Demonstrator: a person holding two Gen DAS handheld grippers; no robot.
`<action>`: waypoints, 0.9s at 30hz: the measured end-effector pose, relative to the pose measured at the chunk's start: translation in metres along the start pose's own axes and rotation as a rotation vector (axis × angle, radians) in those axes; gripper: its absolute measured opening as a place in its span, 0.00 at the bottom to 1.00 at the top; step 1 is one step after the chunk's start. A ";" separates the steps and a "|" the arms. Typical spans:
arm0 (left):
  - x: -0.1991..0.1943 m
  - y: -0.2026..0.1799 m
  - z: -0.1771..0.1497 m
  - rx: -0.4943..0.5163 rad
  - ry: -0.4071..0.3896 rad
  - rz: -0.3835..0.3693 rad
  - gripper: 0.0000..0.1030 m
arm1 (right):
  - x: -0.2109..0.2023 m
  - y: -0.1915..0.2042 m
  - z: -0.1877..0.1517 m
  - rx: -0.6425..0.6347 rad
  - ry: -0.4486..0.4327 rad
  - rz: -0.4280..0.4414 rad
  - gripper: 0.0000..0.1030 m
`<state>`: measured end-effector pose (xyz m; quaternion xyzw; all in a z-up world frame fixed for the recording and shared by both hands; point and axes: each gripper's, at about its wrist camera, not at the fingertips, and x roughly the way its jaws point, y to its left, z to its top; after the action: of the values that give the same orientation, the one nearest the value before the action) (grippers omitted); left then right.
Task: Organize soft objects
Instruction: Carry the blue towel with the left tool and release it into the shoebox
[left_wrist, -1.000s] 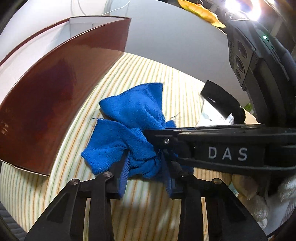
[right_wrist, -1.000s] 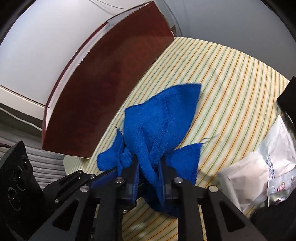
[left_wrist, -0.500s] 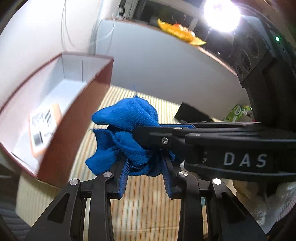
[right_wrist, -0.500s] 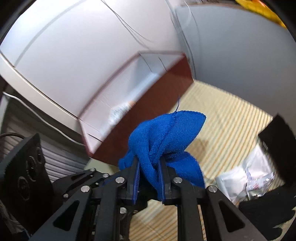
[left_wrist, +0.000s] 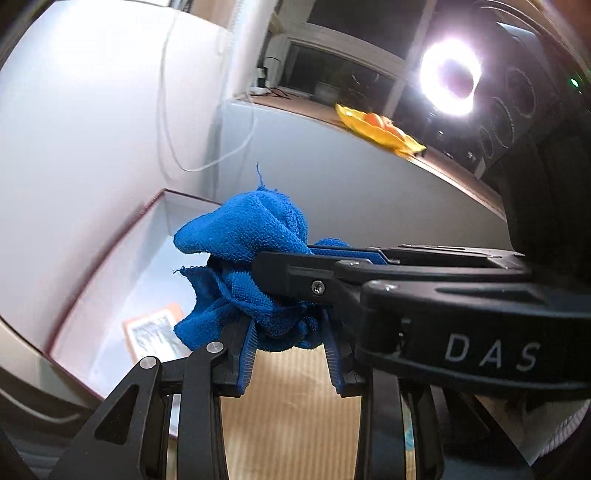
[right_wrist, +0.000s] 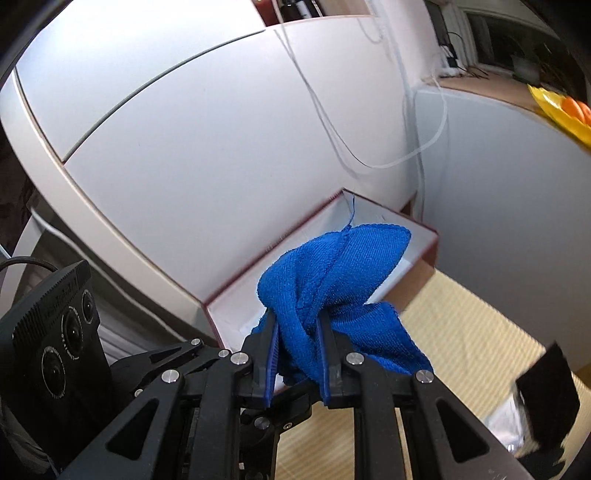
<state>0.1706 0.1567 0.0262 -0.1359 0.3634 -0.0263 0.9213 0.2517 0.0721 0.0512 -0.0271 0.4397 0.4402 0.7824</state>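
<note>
Both grippers have hold of the same blue terry cloth (left_wrist: 255, 258), which hangs bunched in the air between them. In the left wrist view the left gripper (left_wrist: 290, 354) has its fingers (left_wrist: 246, 350) partly closed, pinching the lower folds of the cloth, while the right gripper (left_wrist: 295, 266) reaches in from the right side and crosses just above the left fingers, its tip buried in the same bundle. In the right wrist view the right gripper (right_wrist: 297, 354) has its fingers (right_wrist: 270, 354) drawn narrow on a thick fold of the cloth (right_wrist: 332, 291), which fans out above and to the right of the fingertips with a loose thread standing up from its top edge. Beyond and to the left of both sets of fingers lies an open box (left_wrist: 122, 280) with a dark red outside and white inside (right_wrist: 373, 214); an orange-and-white printed label (left_wrist: 155, 332) lies on its floor. Below the fingers is a striped tablecloth (right_wrist: 469, 343) over the worktop. To the far right of the right fingers sits a black pouch (right_wrist: 546, 391) beside a crinkled white packet (right_wrist: 506, 424). A yellow dish (left_wrist: 373, 129) rests on a ledge behind.
</note>
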 end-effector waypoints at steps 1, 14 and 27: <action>0.000 0.007 0.004 -0.010 -0.001 0.001 0.29 | 0.004 0.002 0.007 -0.003 -0.001 0.002 0.16; 0.056 0.081 0.033 -0.103 0.079 0.086 0.29 | 0.092 0.004 0.054 0.008 0.050 0.029 0.16; 0.074 0.106 0.018 -0.166 0.154 0.159 0.60 | 0.109 -0.015 0.052 0.056 0.072 -0.055 0.58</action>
<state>0.2317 0.2521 -0.0382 -0.1801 0.4435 0.0666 0.8754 0.3217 0.1577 -0.0002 -0.0332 0.4788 0.4049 0.7783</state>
